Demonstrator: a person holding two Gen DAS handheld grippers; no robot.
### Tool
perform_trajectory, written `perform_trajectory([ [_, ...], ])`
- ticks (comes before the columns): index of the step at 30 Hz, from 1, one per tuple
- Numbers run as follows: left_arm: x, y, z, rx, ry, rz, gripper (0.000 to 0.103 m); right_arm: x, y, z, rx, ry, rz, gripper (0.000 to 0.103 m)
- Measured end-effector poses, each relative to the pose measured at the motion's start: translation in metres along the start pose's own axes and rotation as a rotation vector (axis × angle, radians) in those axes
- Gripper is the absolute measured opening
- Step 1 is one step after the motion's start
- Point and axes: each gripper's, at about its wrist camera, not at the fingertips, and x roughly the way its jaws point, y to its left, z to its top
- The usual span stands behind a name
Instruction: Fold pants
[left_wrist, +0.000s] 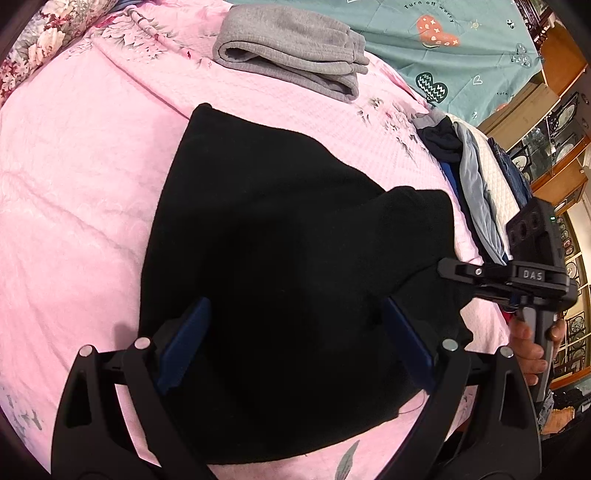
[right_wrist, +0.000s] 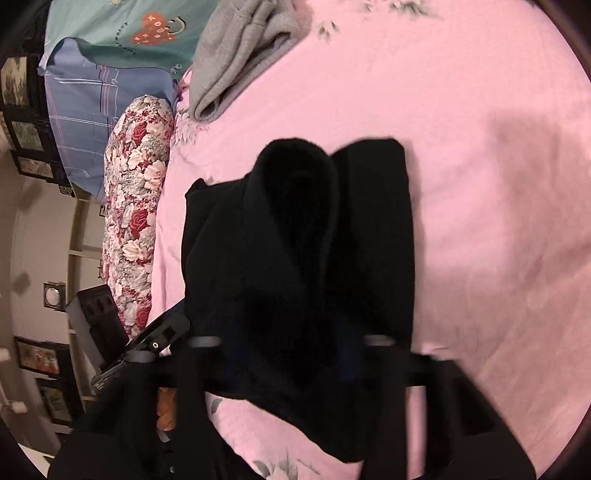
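Your left gripper (left_wrist: 291, 343) sits low in the left wrist view, its jaws spread wide, blue pads (left_wrist: 184, 343) far apart, tilted downward. Your right gripper (left_wrist: 448, 271) enters at the right edge of that frame, pointing left, jaws nearly together. Your hand (left_wrist: 532, 347) wraps its handle at lower right, fingers curled around it.

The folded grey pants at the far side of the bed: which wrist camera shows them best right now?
The left wrist view. There the grey pants lie whole and sharp on the pink bedspread, beyond the black pants. The right wrist view shows only part of them, cut off by the top edge and slightly blurred.
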Motion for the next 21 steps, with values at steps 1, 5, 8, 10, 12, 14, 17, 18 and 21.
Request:
perform_trajectory([
  [1, -0.001, -0.001, 0.0, 0.003, -0.001, -0.006, 0.094, -0.006, 0.003, -0.001, -0.007, -0.023, -0.001, 0.018],
  [5, -0.013, -0.011, 0.0, 0.021, -0.011, -0.063, 0.094, -0.045, 0.023, -0.016, -0.053, -0.142, -0.014, 0.017],
  [8, -0.013, -0.018, -0.002, 0.035, 0.004, -0.072, 0.094, -0.063, 0.024, -0.029, -0.052, -0.188, -0.075, 0.017],
  [10, -0.002, -0.015, -0.004, 0.026, 0.029, -0.069, 0.094, -0.056, 0.011, -0.034, 0.002, -0.164, -0.116, 0.017],
  [12, 0.004, -0.014, -0.006, 0.03, 0.025, -0.065, 0.094, -0.037, -0.003, -0.035, 0.031, -0.132, -0.193, 0.02],
  [14, -0.001, -0.018, -0.006, 0.054, 0.023, -0.049, 0.094, -0.028, -0.008, -0.036, 0.024, -0.132, -0.259, 0.031],
  [17, -0.023, -0.018, -0.007, 0.067, -0.016, -0.05, 0.094, -0.042, 0.012, -0.035, -0.066, -0.135, -0.353, 0.042],
  [18, -0.032, -0.015, -0.008, 0.063, -0.034, -0.056, 0.094, -0.049, 0.023, -0.035, -0.115, -0.157, -0.394, 0.043],
  [21, -0.047, -0.011, -0.006, 0.045, -0.05, -0.048, 0.094, -0.071, 0.064, -0.032, -0.252, -0.262, -0.467, 0.059],
])
